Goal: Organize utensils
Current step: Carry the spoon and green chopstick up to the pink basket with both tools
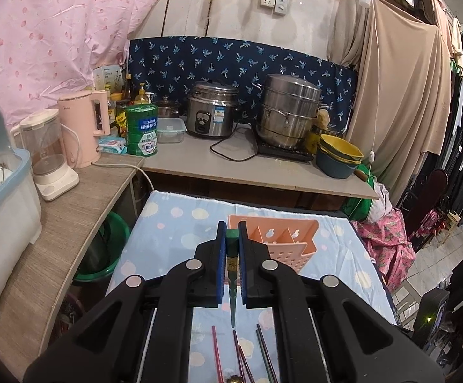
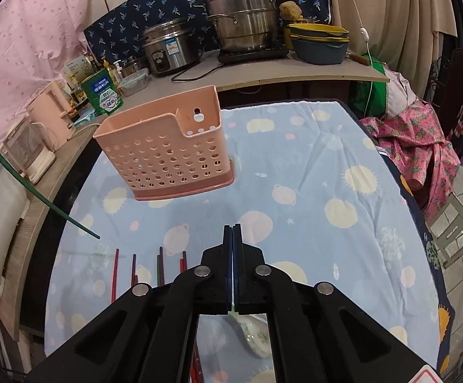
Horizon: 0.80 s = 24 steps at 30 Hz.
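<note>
The left claw (image 1: 231, 234) is pinched tight on a green chopstick (image 1: 232, 274) — its thin tip points down over the table (image 1: 167, 223), held up in the air. Just past the claw stands the pink holder (image 1: 282, 239), upright on the blue spotted cloth. More chopsticks (image 1: 241, 357) lie flat on the cloth under the claw, red and dark ones side by side. The right claw (image 2: 232, 233) is squeezed closed with nothing in it. A spoon (image 2: 253, 335) lies below it — partly hidden.
</note>
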Tool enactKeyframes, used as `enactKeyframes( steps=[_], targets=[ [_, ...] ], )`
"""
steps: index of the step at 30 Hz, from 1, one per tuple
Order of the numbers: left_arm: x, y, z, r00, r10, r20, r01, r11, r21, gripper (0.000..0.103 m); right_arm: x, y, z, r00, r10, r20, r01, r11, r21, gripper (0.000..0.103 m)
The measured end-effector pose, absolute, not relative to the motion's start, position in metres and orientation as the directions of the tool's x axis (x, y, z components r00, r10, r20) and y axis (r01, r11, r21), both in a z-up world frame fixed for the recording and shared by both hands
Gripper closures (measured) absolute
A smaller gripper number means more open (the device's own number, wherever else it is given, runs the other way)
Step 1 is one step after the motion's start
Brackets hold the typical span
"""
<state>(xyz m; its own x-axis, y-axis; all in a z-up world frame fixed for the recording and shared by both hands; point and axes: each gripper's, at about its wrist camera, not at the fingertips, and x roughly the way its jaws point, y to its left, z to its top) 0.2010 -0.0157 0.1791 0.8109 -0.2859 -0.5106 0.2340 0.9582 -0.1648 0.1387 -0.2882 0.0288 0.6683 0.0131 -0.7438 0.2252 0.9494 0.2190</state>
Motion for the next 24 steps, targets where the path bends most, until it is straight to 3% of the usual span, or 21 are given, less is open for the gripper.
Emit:
enactKeyframes(
  steps=[5,7,8,21,24],
  targets=[
    [0.196,-0.015,0.165,0.794,-0.286,-0.537,0.230,0.958,-0.169,0.096,0.138,-0.286,0.003,0.609,0.088,-0.789,0.175,0.955,0.242,0.093],
    [0.193,-0.014,0.160,0.787,-0.287,-0.546,0.229,0.958,-0.173,0.096,0.136,-0.277,-0.007,0.589,0.114,-0.800,0.135,0.962,0.236,0.076],
    [0.191,-0.014,0.158,0.783,-0.291,-0.550,0.230,0.957,-0.178,0.096,0.136,-0.270,-0.013,0.571,0.124,-0.811,0.110,0.968,0.225,0.075],
    [0.180,-0.011,0.138,0.742,-0.309,-0.594,0.230,0.951,-0.208,0.096,0.149,-0.229,-0.066,0.458,0.063,-0.887,-0.027,0.998,0.057,0.075],
    [0.180,-0.012,0.136,0.741,-0.306,-0.598,0.226,0.952,-0.207,0.096,0.155,-0.230,-0.070,0.459,0.024,-0.888,-0.028,1.000,0.013,0.083]
  ],
)
